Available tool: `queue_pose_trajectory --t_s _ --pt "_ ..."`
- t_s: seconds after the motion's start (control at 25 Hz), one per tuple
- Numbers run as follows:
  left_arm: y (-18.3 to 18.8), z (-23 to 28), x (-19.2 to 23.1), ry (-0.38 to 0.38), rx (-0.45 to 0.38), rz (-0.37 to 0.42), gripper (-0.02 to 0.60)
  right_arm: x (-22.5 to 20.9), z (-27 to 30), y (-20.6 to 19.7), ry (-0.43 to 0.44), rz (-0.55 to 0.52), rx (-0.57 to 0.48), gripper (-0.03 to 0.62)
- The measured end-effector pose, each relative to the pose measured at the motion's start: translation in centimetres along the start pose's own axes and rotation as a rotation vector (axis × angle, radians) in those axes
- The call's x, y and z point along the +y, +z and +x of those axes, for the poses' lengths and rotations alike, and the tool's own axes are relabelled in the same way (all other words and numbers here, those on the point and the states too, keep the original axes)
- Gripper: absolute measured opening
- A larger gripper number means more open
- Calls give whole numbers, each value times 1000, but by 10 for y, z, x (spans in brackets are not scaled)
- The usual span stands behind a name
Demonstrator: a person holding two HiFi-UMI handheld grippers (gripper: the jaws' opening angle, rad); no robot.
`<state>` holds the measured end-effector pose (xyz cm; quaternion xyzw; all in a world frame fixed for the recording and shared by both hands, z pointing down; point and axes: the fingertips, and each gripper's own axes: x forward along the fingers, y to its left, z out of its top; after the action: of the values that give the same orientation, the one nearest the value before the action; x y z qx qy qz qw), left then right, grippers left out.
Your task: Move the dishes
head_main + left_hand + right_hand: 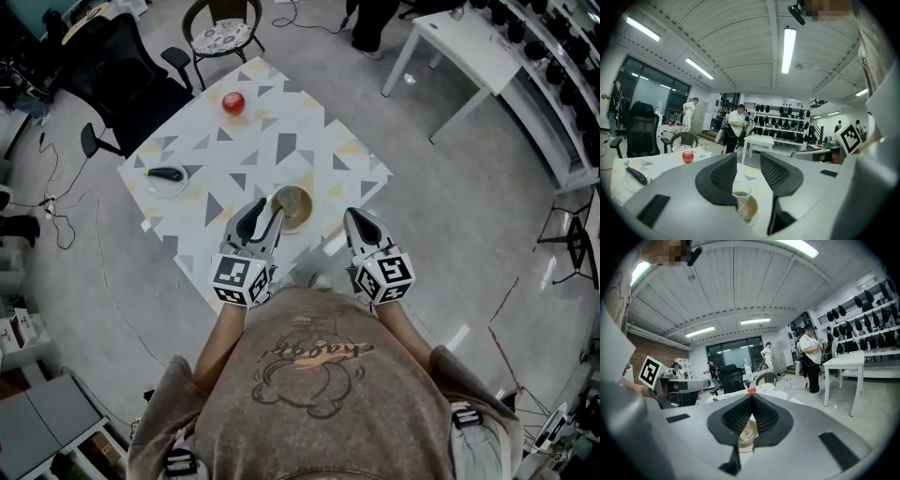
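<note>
A brownish plate [294, 208] sits near the front edge of the patterned table [281, 141], with a clear glass [741, 194] standing on it. In the left gripper view the plate [752, 209] lies just beyond the jaws. My left gripper [262, 217] hovers at the plate's left rim, open and holding nothing; in its own view the left gripper [749, 161] frames the glass. My right gripper [356, 221] is to the right of the plate, shut and empty. From the right gripper [751, 400] the glass [747, 433] shows below the closed jaws.
A red apple [232, 102] lies at the table's far side. A white plate [167, 180] with a dark object rests at the left edge. Chairs [221, 36] stand behind the table, a white table [464, 47] is at the far right, and people stand in the room.
</note>
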<state>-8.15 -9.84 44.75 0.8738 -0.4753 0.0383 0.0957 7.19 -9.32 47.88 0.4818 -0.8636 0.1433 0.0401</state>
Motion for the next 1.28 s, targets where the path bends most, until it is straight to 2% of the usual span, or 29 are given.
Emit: queue_pose_trajectory --t_s 0.2,0.32,0.56,0.96,1.28 --pt "-11 8 -1 -27 39 19 273 -2 1 -3 1 2 10 3" --pt "-20 15 -1 -39 58 28 315 -4 0 -3 -2 3 13 3" --pt "-45 34 4 -38 103 68 341 -12 -2 -3 -17 4 14 3" --pt "-104 74 14 -66 245 123 342 -27 -3 -4 -48 14 22 3" --pt "-142 90 21 -70 334 132 342 -41 -1 -4 -75 20 36 3"
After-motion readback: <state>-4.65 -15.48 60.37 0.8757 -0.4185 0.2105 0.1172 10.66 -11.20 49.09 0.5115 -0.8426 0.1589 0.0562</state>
